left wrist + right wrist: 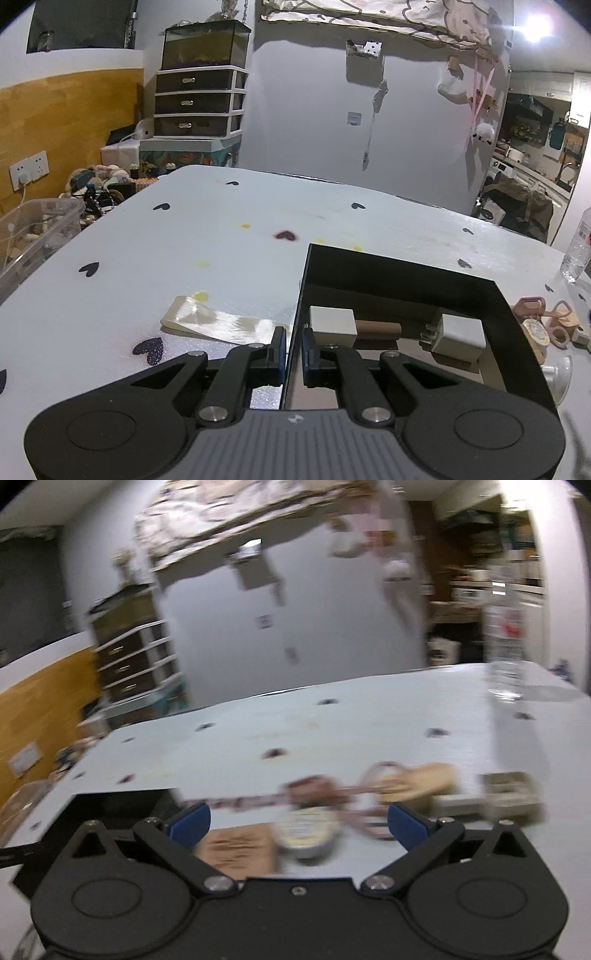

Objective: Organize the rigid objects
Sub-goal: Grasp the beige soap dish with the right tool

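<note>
- your left tongs (293,354) are clamped together on the left wall of the black box (402,273), which sits toward the near right part of the counter (221,229); two white adapter blocks (332,325) and a brown cylinder (378,329) already lie inside.
- your right tongs (297,821) stand wide apart with nothing between the pads, over the loose pile just beside the box's right side: a round tape roll (306,834), pink rings (373,786), a tan wooden piece (424,779) and a pale block (509,794).
- that view is smeared, so which piece is really lined up is likely the tape roll, but you cannot be sure.
- risk: closing on the pile while the picture is this blurred could catch a ring along with the roll, or knock pieces toward the near edge.
- risk: the left grip is only on a thin wall; pull or twist and the box could tip or slide, spilling the blocks.
- the clear water bottle (578,251) stands near the right edge, easily toppled by a wide sweep.
- a shiny strip (221,321) lies on the counter left of the box, out of the way; the plastic bin (40,229) off the left edge is clear of everything.
</note>
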